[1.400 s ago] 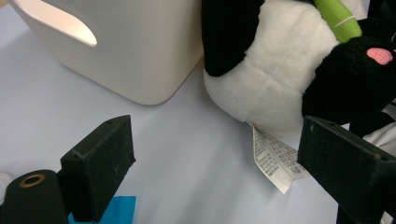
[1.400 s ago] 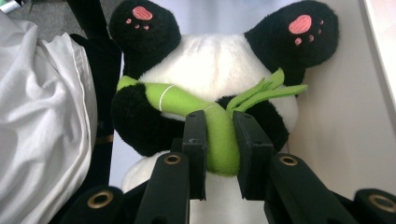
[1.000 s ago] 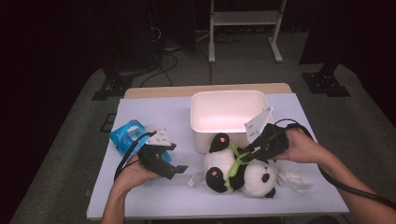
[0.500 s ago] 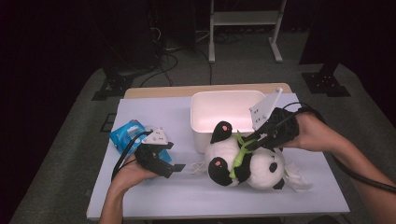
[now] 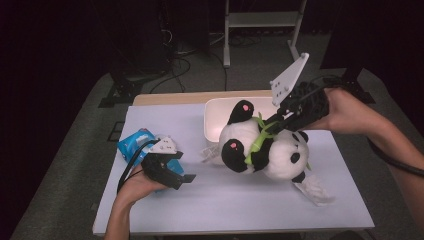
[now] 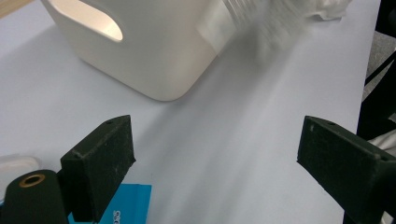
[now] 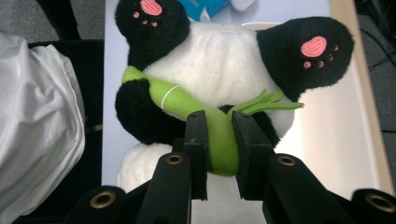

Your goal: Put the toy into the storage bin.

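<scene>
The right tool [image 5: 274, 123] is clamped on the green bamboo [image 7: 219, 140] sewn to a plush panda [image 5: 265, 150]; the toy hangs tilted, feet up, in front of the white bin [image 5: 216, 111], its head low and close to the desk [image 5: 240, 200]; whether it touches the desk cannot be told; in the right gripper view the pads [image 7: 198, 140] pinch the green stalk from both sides, two pink-soled feet above; the left tool [image 5: 184, 176] rests at the desk's left side, jaws wide apart with nothing between them, just beside a blue packet [image 5: 131, 146]; a white cloth [image 5: 315, 189] lies near the panda's head.
</scene>
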